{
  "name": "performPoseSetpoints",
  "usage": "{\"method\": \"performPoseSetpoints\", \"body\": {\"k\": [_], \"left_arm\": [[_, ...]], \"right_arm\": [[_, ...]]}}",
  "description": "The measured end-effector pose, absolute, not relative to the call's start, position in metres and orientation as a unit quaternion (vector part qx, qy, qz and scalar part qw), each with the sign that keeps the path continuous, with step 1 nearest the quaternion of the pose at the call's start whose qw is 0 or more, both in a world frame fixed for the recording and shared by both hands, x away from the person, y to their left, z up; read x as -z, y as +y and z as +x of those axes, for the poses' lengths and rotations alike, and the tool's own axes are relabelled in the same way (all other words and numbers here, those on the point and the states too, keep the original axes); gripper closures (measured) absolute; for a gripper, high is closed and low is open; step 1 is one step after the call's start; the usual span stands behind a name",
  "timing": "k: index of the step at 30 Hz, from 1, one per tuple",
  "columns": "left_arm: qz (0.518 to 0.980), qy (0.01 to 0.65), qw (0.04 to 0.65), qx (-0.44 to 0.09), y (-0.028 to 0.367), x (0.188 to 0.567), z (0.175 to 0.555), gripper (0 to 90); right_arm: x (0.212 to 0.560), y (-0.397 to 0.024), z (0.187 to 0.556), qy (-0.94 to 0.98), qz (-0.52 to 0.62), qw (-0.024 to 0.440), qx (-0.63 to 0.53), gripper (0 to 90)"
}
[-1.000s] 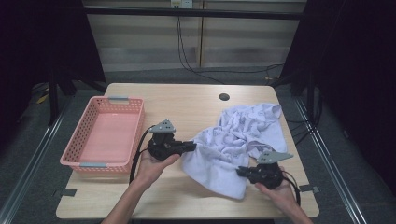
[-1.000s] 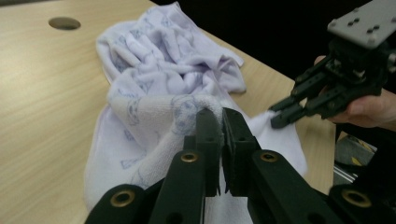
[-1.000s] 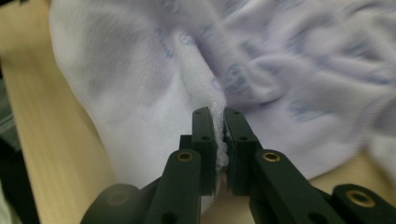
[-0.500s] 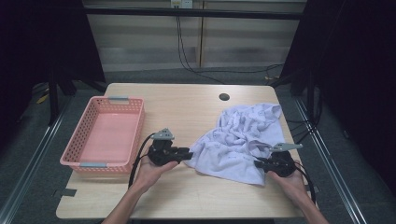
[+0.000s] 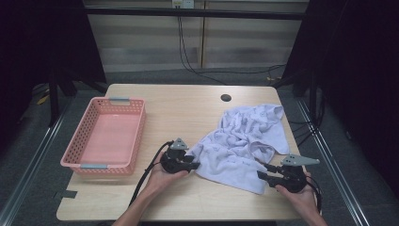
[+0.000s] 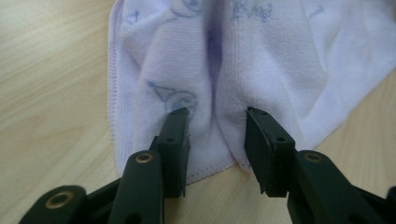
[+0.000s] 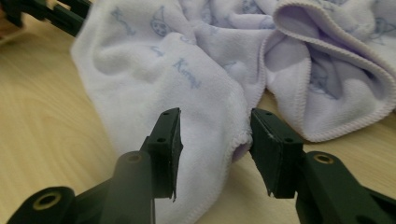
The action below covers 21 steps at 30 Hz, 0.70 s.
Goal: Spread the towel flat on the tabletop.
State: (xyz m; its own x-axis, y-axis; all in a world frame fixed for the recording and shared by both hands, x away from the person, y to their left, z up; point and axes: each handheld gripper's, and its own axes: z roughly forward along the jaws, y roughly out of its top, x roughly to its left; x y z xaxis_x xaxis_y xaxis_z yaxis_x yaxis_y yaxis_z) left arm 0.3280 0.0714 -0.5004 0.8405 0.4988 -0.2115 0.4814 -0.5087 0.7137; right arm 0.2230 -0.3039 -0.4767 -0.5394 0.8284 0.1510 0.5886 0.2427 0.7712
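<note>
towel let down onto the table, both grippers letting go

the towel (image 5: 244,143), lifted a second ago, now lies crumpled on the table (image 5: 188,103) at the frame's right of centre, so the laying-down looks done. the left gripper (image 5: 192,165) at its lower left corner and the right gripper (image 5: 263,172) at its lower right edge lie low and level; both jaws have just been opening, cloth between but unpinched.

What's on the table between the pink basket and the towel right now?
Bare wood, apart from the left gripper at the towel edge. The high view shows nothing else between it and the basket.
</note>
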Motion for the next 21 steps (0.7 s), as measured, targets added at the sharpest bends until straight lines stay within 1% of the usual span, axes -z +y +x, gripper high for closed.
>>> {"method": "performPoseSetpoints", "body": {"k": [2,3,4,5,6,7,8,10,11,12,13,14,15,16,18,20,21], "left_arm": [[0.873,0.278,0.401,-0.019,0.070,0.501,0.327,60.2],[0.873,0.278,0.401,-0.018,0.070,0.501,0.326,61.5],[0.873,0.277,0.400,-0.016,0.071,0.500,0.326,61.7],[0.872,0.279,0.401,-0.018,0.073,0.498,0.326,61.9],[0.866,0.284,0.410,-0.021,0.079,0.494,0.326,61.9],[0.861,0.289,0.418,-0.019,0.086,0.490,0.326,62.1],[0.854,0.296,0.428,-0.020,0.094,0.488,0.328,62.7],[0.849,0.304,0.431,-0.017,0.102,0.490,0.332,65.6],[0.853,0.298,0.428,-0.014,0.101,0.492,0.332,66.6],[0.859,0.286,0.425,-0.016,0.100,0.492,0.331,71.6],[0.864,0.272,0.424,-0.021,0.098,0.492,0.329,74.6],[0.867,0.263,0.422,-0.014,0.093,0.491,0.328,75.0],[0.868,0.264,0.420,-0.013,0.090,0.492,0.326,72.8],[0.872,0.269,0.408,-0.032,0.086,0.494,0.326,72.0],[0.874,0.273,0.401,-0.024,0.083,0.499,0.329,69.7],[0.876,0.273,0.397,-0.030,0.082,0.501,0.330,67.8],[0.873,0.277,0.401,-0.030,0.082,0.501,0.330,66.4]], "right_arm": [[0.476,-0.304,0.222,0.778,0.452,0.141,-0.413,54.5],[0.477,-0.303,0.221,0.783,0.448,0.132,-0.411,54.4],[0.479,-0.302,0.221,0.787,0.444,0.127,-0.408,53.2],[0.480,-0.299,0.221,0.794,0.445,0.124,-0.395,48.3],[0.479,-0.299,0.222,0.800,0.446,0.130,-0.379,45.9],[0.475,-0.303,0.221,0.794,0.449,0.140,-0.386,46.1],[0.471,-0.309,0.221,0.780,0.453,0.135,-0.411,46.2],[0.469,-0.315,0.219,0.768,0.460,0.142,-0.423,48.9],[0.470,-0.315,0.219,0.770,0.457,0.134,-0.425,49.8],[0.471,-0.311,0.218,0.774,0.454,0.128,-0.422,55.1],[0.472,-0.307,0.217,0.784,0.441,0.122,-0.419,58.6],[0.473,-0.303,0.217,0.794,0.429,0.118,-0.414,59.0],[0.475,-0.297,0.217,0.801,0.420,0.113,-0.411,59.3],[0.477,-0.293,0.218,0.805,0.415,0.106,-0.410,58.8],[0.482,-0.288,0.223,0.815,0.412,0.110,-0.393,53.8],[0.485,-0.288,0.227,0.814,0.422,0.110,-0.384,50.0],[0.485,-0.289,0.227,0.813,0.424,0.115,-0.383,50.2]]}}
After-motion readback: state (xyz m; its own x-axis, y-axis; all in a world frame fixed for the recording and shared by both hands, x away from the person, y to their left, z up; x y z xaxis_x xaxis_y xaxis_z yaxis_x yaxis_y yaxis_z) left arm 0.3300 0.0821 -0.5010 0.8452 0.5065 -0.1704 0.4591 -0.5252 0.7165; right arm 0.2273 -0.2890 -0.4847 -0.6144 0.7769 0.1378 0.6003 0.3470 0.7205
